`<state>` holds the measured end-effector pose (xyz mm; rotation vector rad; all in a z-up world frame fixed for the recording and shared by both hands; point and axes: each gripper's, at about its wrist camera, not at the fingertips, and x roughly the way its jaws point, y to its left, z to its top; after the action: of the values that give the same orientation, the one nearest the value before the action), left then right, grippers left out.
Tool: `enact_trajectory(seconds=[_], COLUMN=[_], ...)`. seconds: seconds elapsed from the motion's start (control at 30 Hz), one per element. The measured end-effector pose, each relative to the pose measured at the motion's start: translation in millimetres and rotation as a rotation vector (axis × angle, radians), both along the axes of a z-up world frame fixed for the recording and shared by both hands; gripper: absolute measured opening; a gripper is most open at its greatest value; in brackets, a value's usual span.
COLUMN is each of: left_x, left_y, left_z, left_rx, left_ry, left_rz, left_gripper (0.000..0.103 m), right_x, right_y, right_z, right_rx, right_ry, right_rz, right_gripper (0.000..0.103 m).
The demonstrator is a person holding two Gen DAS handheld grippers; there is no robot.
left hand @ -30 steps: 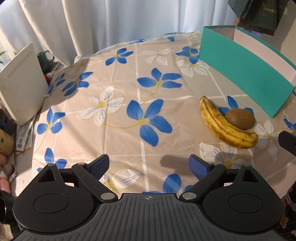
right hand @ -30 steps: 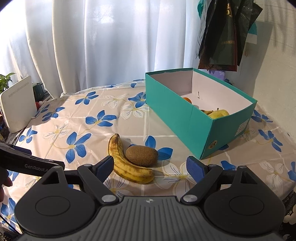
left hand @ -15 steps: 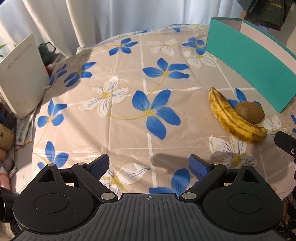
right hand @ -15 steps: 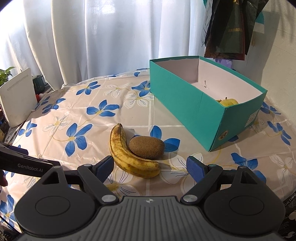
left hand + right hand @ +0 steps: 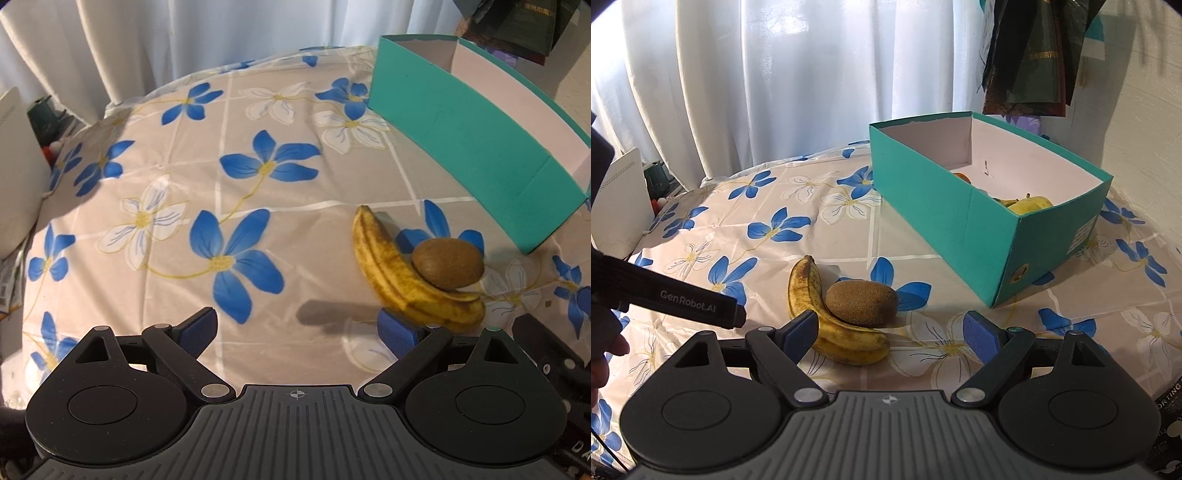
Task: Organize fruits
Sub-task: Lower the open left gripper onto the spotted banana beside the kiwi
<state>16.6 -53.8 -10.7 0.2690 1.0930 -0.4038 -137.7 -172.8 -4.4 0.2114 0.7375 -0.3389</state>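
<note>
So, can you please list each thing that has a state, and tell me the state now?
Left gripper: open, empty, over the tablecloth.
Right gripper: open, empty, above the fruits on the table.
Banana: lying on the tablecloth, outside the box, spotted.
Kiwi: whole, resting in the banana's curve, touching it.
Teal box: open, no lid, upright, some fruit already inside.
Tablecloth: spread over the table.

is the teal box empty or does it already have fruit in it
Not empty. The open teal box holds a yellow banana-like fruit and something orange against its white inside.
</note>
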Motion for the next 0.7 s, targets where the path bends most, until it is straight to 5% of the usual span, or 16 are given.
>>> enact_trajectory(seconds=[0.23, 0.7], left_x=[17.5, 28.0], left_y=[-30.5, -51.8], left_z=[-16.6, -26.4], left_rx=[-0.009, -0.004], left_ry=[0.133, 0.200], left_rz=[0.049, 0.118], left_gripper=[0.096, 0.093], right_x=[-19.4, -46.4], right_y=[-24.5, -59.8], right_z=[-0.1, -8.5], right_rx=[0.010, 0.049], right_ry=[-0.018, -0.036], right_rz=[-0.076, -0.168], right_gripper=[0.086, 0.086])
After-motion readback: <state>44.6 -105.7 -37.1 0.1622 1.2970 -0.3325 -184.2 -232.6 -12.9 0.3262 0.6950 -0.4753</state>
